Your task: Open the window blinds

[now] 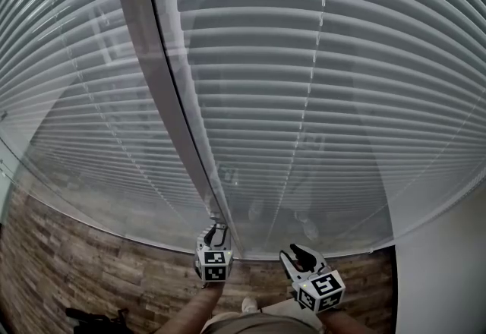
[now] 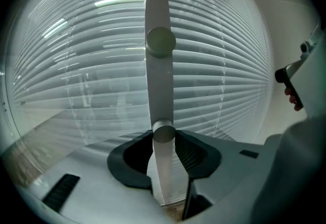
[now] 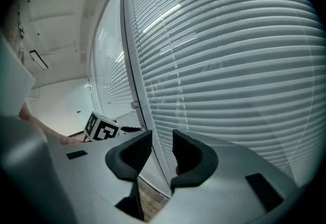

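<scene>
Blinds point(image 1: 319, 97) are filling the upper frame, slats closed; your left gripper point(image 1: 215, 234) is clamping the knob point(image 2: 163, 131) on the central mullion point(image 2: 158, 4), likely to tilt them, while your right gripper point(image 1: 298, 253) is idling shut, empty.

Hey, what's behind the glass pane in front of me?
Behind the glass hang white horizontal blinds with their slats closed. Whatever lies beyond them is covered by the slats, and the pane itself shows only faint reflections.
</scene>
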Tool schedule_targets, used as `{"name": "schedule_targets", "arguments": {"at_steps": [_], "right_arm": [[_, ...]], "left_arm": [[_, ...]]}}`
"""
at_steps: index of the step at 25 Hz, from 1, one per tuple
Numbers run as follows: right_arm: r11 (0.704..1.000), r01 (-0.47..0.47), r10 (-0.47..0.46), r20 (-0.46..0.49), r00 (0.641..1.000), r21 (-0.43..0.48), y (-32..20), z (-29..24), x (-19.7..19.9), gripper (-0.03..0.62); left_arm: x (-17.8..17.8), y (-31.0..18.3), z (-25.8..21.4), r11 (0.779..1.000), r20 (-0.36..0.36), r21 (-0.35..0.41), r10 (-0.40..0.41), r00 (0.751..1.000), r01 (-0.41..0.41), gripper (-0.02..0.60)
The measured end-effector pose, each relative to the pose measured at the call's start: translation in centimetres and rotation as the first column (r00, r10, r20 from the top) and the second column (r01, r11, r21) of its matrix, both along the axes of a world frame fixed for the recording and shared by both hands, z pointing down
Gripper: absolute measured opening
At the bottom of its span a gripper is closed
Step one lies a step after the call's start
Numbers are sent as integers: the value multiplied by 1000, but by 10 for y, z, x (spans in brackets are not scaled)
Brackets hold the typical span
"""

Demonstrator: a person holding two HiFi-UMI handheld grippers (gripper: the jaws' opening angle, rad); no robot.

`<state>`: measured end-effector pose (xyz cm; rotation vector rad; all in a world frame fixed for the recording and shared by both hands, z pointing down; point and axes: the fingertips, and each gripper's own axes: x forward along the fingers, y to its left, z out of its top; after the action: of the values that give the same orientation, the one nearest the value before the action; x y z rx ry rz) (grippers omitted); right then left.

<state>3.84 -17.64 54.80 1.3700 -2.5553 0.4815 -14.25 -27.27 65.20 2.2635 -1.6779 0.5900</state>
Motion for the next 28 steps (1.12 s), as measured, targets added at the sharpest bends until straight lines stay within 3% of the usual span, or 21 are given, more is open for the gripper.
{"name": "schedule_targets", "arguments": {"at_steps": [17,21,25,28], "right_arm": [[1000,1,-1,2,1000,1,4,2,0,121],[1000,1,-1,5,1000,2,6,1,0,121],[1000,2,-2,4,1000,5,7,0,-1,121],[1000,2,-2,5,1000,6,6,0,0,121]], "left_arm": [[-2,0,-1,997,-242,-63,-63,968,50,146],[-2,1,-1,992,-330,-99,-103,939,74,143],[-2,2,1,985,-444,-153,-146,884,86,140],[-1,1,1,984,-457,-155,-147,877,84,140]]}}
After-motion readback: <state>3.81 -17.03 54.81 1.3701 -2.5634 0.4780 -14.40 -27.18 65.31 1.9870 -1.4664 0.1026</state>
